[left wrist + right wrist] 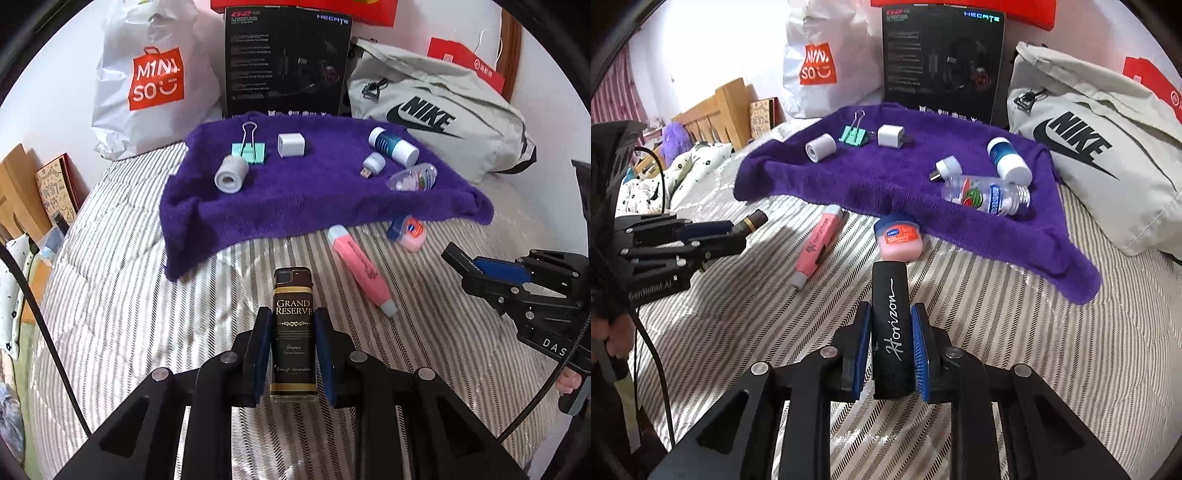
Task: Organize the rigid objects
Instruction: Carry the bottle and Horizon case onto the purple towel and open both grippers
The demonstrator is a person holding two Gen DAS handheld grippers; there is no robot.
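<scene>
My left gripper (292,321) is shut on a brown "Grand Reserve" lighter (293,328), held above the striped bed; its tip (753,221) also pokes out of the left gripper (737,230) in the right wrist view. My right gripper (890,317) is shut on a black "Horizon" case (889,332). A purple towel (295,192) ahead carries a grey tape roll (231,173), a mint binder clip (248,147), a white charger cube (290,145), a USB adapter (372,164), a blue-and-white bottle (393,144) and a clear bottle (412,177). A pink highlighter (364,269) and a small pink jar (899,238) lie on the bed.
A white Miniso bag (155,74), a black box (288,62) and a grey Nike bag (436,114) stand behind the towel against the wall. A wooden headboard (716,110) and pillows are at the left. The striped bedcover (147,295) lies open in front of the towel.
</scene>
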